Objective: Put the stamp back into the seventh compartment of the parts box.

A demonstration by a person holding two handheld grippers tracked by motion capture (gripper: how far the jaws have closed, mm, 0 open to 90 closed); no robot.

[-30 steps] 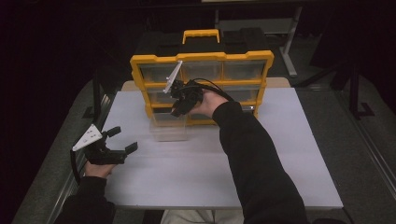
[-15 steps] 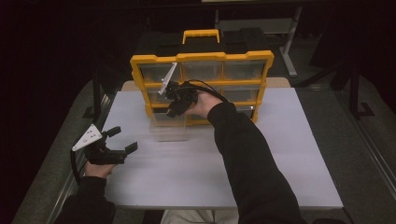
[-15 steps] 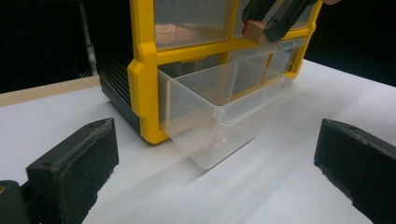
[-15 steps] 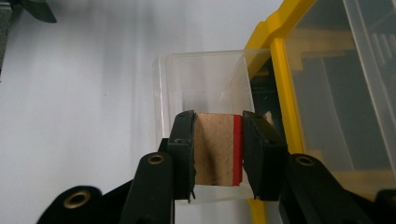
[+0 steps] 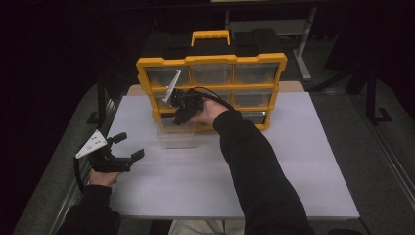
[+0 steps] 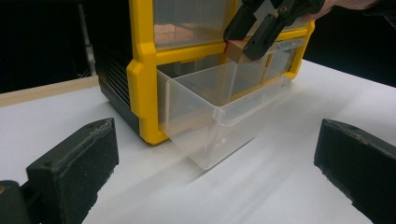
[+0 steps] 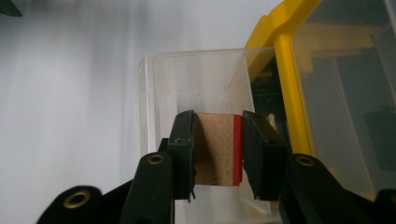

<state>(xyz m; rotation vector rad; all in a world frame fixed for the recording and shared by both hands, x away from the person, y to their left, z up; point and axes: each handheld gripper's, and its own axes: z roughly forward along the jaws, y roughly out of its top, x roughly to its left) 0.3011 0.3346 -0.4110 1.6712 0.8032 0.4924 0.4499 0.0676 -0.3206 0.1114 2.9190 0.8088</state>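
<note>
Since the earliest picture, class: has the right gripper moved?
Yes. The right gripper has sunk slightly down the yellow cabinet front, toward the open drawer.

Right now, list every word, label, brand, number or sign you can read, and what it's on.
None: no readable text in these views.
Organizer: yellow frame, clear drawer fronts, no lettering or label to be seen.
Open drawer: clear plastic, unmarked.
Block: brown face with a red edge, held in the right gripper, no print.
Left gripper: black jaws and grey plate, no marking legible.
</note>
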